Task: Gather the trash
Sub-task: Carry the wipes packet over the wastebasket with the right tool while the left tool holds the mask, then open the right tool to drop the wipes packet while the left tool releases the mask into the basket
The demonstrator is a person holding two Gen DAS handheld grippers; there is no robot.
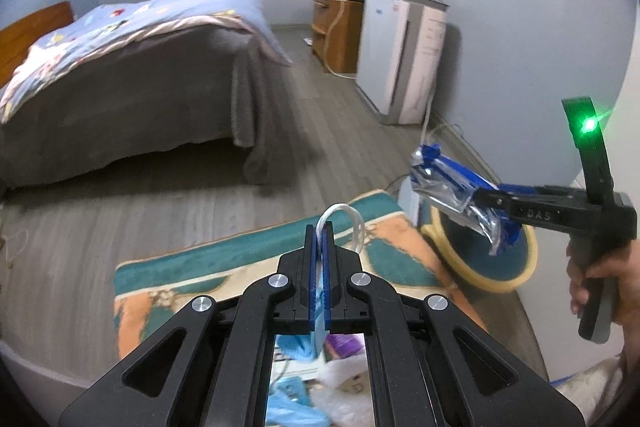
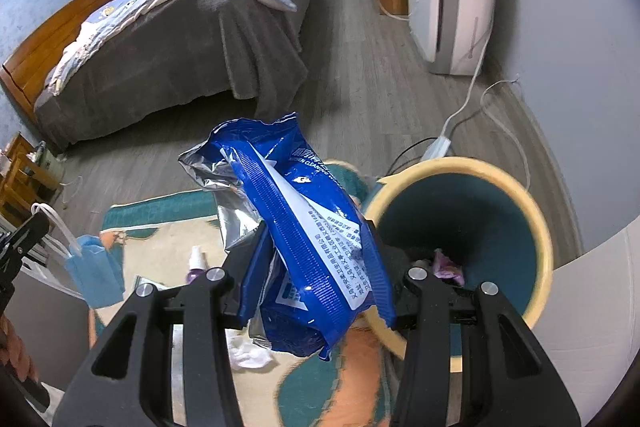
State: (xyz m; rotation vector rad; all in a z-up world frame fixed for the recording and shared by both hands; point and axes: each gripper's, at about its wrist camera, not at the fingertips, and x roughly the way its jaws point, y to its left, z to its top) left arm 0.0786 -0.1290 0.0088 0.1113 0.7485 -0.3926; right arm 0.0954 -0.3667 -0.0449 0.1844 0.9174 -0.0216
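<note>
step: right hand-held gripper (image 2: 316, 291) carried blue wipes wrapper (image 2: 304, 227) toward the bin (image 2: 536, 227); best to centre it over the opening before letting go, since the wrapper was long and could snag the rim.
left hand-held gripper (image 1: 320, 243): clamped tight on blue face mask (image 2: 96, 275), by its ear loop.
wrapper: pinched mid-length, just beside the rim.
pose: both pointed steeply down over the rug (image 1: 200, 267).
bin: some trash already inside.

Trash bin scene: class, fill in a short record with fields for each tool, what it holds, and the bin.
left tool: shut on a blue face mask, hanging by its white loop
right tool: shut on a blue wipes packet
bin: yellow rim, teal inside, some trash at the bottom
packet's place: beside the bin's rim, not yet inside
</note>
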